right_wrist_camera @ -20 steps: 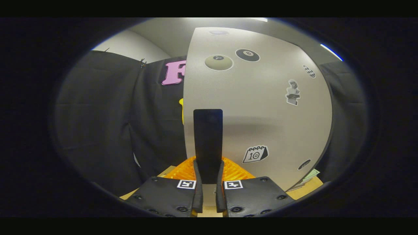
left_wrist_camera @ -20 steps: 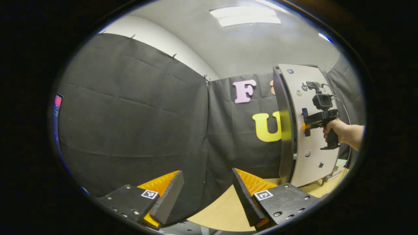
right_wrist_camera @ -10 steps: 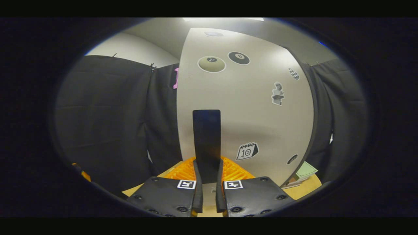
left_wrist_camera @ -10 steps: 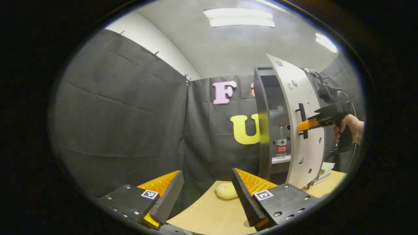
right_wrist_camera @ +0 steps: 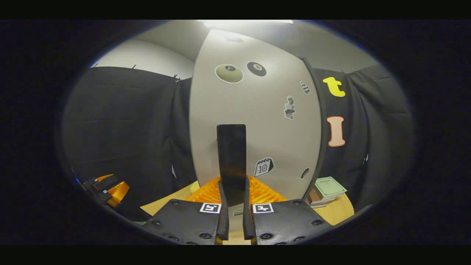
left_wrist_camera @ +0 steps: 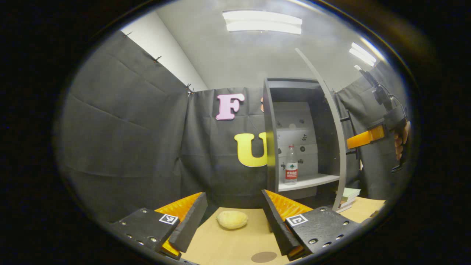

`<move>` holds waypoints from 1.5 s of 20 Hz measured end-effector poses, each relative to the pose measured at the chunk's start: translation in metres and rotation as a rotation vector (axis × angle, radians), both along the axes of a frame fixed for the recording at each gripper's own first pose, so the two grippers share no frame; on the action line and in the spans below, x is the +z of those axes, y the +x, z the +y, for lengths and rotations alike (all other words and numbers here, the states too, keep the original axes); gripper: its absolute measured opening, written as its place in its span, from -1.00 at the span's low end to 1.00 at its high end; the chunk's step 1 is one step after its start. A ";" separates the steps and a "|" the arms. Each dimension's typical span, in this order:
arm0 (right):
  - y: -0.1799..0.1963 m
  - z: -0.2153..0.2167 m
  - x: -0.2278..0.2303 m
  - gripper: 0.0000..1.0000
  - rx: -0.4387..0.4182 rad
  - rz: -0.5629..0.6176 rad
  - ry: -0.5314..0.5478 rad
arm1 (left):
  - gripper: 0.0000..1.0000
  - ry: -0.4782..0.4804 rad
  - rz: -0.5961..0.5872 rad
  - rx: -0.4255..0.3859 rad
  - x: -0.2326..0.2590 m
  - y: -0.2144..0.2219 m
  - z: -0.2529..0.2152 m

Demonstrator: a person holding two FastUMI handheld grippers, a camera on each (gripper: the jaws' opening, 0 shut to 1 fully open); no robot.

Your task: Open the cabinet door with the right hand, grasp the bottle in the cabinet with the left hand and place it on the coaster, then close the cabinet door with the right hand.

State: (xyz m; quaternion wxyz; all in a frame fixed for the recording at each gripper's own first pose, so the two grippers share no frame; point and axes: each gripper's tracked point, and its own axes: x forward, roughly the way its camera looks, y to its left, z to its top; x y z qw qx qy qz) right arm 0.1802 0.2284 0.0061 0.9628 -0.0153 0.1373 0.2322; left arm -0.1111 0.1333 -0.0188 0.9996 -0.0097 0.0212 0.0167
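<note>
In the left gripper view we see our left gripper (left_wrist_camera: 232,217) at the bottom with its fingers spread wide apart, holding nothing, hovering above the tan surface (left_wrist_camera: 228,246). Between the two fingers, farther off on the surface, lies a pale yellow lumpy object (left_wrist_camera: 232,219); what it is we cannot tell. Near the bottom edge, just beside the right-hand finger, sits a dark round coaster (left_wrist_camera: 263,257), flat on the surface and bare. Moving right, the cabinet (left_wrist_camera: 271,147) stands open against the booth wall. On its shelf (left_wrist_camera: 307,181) the bottle (left_wrist_camera: 291,164) stands upright, clear with a red label and a pale cap, close to the cabinet's left wall. The cabinet door (left_wrist_camera: 333,136) is swung out, seen nearly edge-on to the right of the shelf. Beyond it, at the far right, our right gripper (left_wrist_camera: 362,138) reaches in toward the door's outer face, with a hand (left_wrist_camera: 400,141) around its grip. A stack of books (left_wrist_camera: 347,194) lies on the surface below the door.

In the right gripper view, our left gripper (right_wrist_camera: 106,187) shows at the far left, low. In the middle, our right gripper (right_wrist_camera: 232,206) has its fingers closed on the dark vertical door handle (right_wrist_camera: 231,162), one on each side. The door's pale face carries several stickers. The books lie at lower right.
</note>
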 end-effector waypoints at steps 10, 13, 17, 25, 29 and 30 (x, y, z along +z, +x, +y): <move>-0.016 -0.064 0.007 -0.72 -0.119 -0.022 -0.055 | 0.69 -0.041 0.011 -0.165 -0.004 0.018 -0.080; -0.020 -0.105 0.009 -0.77 -0.199 -0.026 -0.068 | 0.69 -0.044 0.010 -0.199 -0.004 0.022 -0.092; -0.016 -0.147 0.009 -0.73 -0.332 -0.054 -0.115 | 0.69 -0.043 0.001 -0.245 -0.002 0.035 -0.109; -0.028 -0.193 0.010 -0.92 -0.509 -0.048 -0.007 | 0.80 -0.038 0.018 -0.355 -0.010 0.081 -0.133; -0.056 -0.210 0.014 0.42 -0.553 -0.072 -0.009 | 0.80 -0.073 0.042 -0.404 -0.016 0.113 -0.150; -0.062 -0.219 0.013 0.65 -0.580 -0.087 -0.034 | 0.80 -0.080 0.049 -0.409 -0.016 0.124 -0.154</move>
